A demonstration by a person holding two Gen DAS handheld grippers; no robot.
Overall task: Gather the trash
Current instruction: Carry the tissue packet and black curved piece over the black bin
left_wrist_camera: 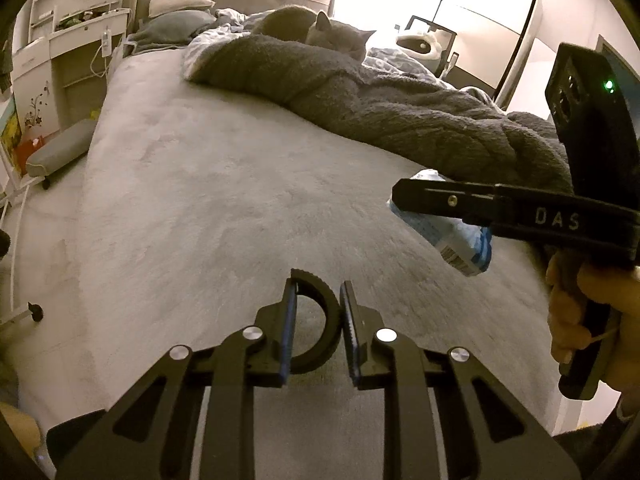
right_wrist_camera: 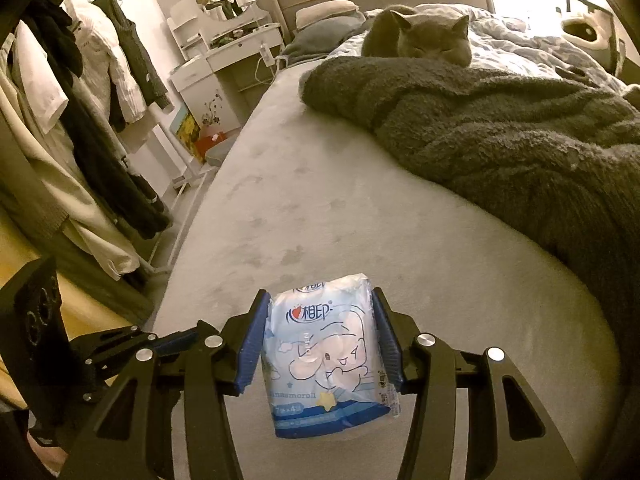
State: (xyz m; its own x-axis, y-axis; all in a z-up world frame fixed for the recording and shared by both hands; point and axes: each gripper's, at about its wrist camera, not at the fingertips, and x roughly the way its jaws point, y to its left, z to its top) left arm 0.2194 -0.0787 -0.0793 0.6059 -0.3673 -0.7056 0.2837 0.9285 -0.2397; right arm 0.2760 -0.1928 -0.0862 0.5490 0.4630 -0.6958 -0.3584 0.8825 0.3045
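My right gripper [right_wrist_camera: 320, 344] is shut on a blue and white tissue pack [right_wrist_camera: 328, 364] and holds it above the grey bed [right_wrist_camera: 320, 200]. The same pack [left_wrist_camera: 460, 236] shows in the left wrist view behind the right gripper's black finger [left_wrist_camera: 480, 204]. My left gripper [left_wrist_camera: 318, 320] is shut on a black curved ring piece [left_wrist_camera: 320, 316], which sits between its blue pads above the bed [left_wrist_camera: 200, 200]. In the right wrist view the left gripper's body [right_wrist_camera: 60, 340] is at the lower left.
A grey cat [right_wrist_camera: 420, 36] lies on a dark fluffy blanket [right_wrist_camera: 500, 128] on the bed's right side. A clothes rack [right_wrist_camera: 80, 120] and a white vanity [right_wrist_camera: 232, 40] stand left of the bed. A small grey stool [left_wrist_camera: 60, 152] is on the floor.
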